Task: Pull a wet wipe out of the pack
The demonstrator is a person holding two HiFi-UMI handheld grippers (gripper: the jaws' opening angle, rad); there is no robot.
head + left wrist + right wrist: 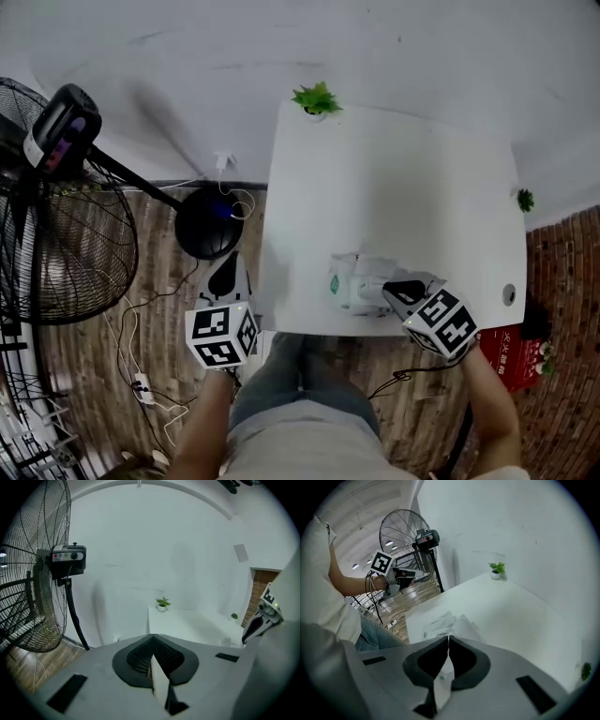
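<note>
Head view: reaching the right tongs (389,291) onto the pack (352,281), lying crumpled on the white tabletop (394,187) close to its near edge, about midway along it. Hanging the left tongs (227,262) off the tabletop, just outside its near left corner, over the wood floor (84,375). Also showing a fan (66,216) well off to the left and a plant (316,98) at the far left corner.

Left gripper view: keeping the left tongs (151,637) pressed together, pinching nothing at the tips. Pointing toward the wall, with the fan at left and the tabletop and plant beyond the tips.

Right gripper view: pressing the right tongs (446,638) together, tips touching the pack's (450,623) rumpled white top near the tabletop's near edge. Showing a white scrap (440,679) with a green spot low in the gap behind the tips; not telling clearly whether a wipe is caught there. Catching the left tongs across the frame at left, off the tabletop, in front of the fan.
</note>
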